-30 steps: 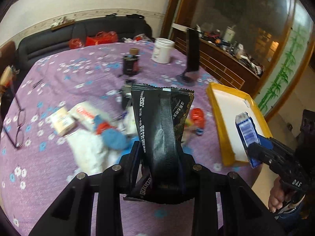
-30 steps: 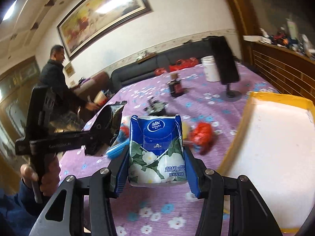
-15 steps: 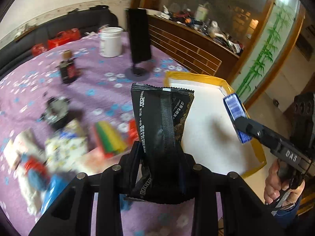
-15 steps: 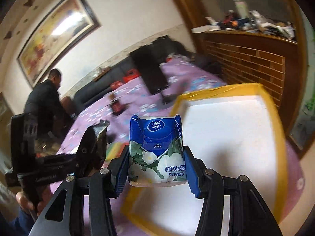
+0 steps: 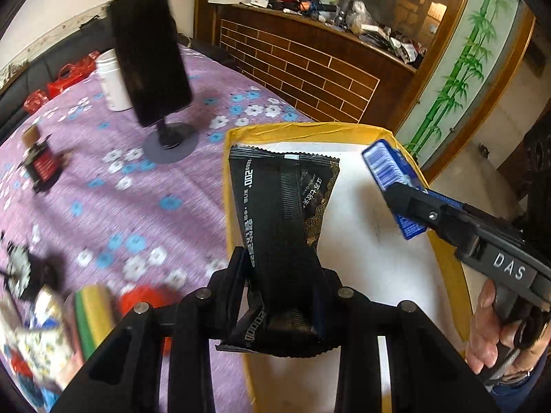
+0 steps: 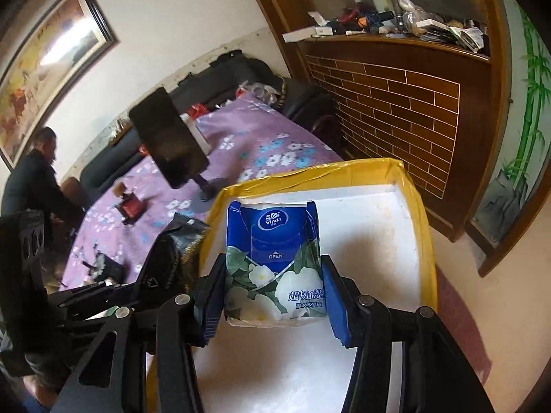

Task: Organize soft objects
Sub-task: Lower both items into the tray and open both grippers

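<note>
Two grippers are up over the table, each clamped on one soft packet. The left gripper (image 5: 282, 296) pinches a black foil snack bag (image 5: 279, 213) by its lower end, so the crinkled, glossy bag stands up from the fingers with its serrated top seam uppermost, hanging above the near left edge of the tray (image 5: 447, 268). The right gripper (image 6: 272, 306) squeezes a blue pack of tissues (image 6: 273, 258), a soft plastic-wrapped block printed with white flowers, its blue pads pressing both sides so the wrapper bulges a little; it hangs over the white floor of the same tray. There is one tray, a shallow rectangle with yellow taped walls and a white, slightly stained bottom, and I see nothing lying in it. From the left gripper's camera, the right gripper (image 5: 403, 192) comes in from the right, angled down over the tray, with a bare hand (image 5: 489, 330) wrapped round its handle. Both tools tilt downward toward the tray. One purple tablecloth (image 5: 137, 192) with small white and blue flowers covers the table. On it stand one black phone on a round stand (image 5: 151, 58), one white jar (image 5: 112, 82) behind it and one small dark bottle (image 5: 38, 158). At the near left edge lies a blurred heap of colourful packets (image 5: 51, 330), too smeared to count. One seated person in dark clothes (image 6: 31, 186) is at the far side of the room.
</note>
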### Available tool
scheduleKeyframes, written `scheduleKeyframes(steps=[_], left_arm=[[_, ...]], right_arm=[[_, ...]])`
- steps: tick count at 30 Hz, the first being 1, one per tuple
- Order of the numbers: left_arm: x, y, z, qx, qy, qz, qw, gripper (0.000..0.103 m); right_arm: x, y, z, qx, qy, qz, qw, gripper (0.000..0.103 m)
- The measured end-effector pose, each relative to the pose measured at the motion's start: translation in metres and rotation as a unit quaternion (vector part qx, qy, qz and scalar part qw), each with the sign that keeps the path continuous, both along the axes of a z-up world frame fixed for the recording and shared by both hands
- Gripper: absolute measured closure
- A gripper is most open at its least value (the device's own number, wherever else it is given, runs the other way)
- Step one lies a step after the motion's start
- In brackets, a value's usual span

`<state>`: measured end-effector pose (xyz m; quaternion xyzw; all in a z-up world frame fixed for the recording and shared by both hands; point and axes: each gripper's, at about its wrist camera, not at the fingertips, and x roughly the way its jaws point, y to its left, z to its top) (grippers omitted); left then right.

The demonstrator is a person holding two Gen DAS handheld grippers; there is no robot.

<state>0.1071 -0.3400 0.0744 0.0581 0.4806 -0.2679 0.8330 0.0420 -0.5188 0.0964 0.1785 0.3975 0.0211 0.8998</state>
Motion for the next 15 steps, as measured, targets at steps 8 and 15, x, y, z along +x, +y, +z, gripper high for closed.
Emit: scheduleKeyframes(steps=[8, 15], left_arm=[[0.034, -0.045, -0.02, 0.029, 0.013, 0.0, 0.9995, 0.071], [0.049, -0.053, -0.041, 0.031, 0.044, 0.011, 0.9985, 0.071]], right_arm=[[0.043, -0.017, -0.022, -0.018, 0.049, -0.016, 0.999, 0.048], [0.059, -0.029, -0.048, -0.002, 0.081, -0.025, 0.996, 0.046]])
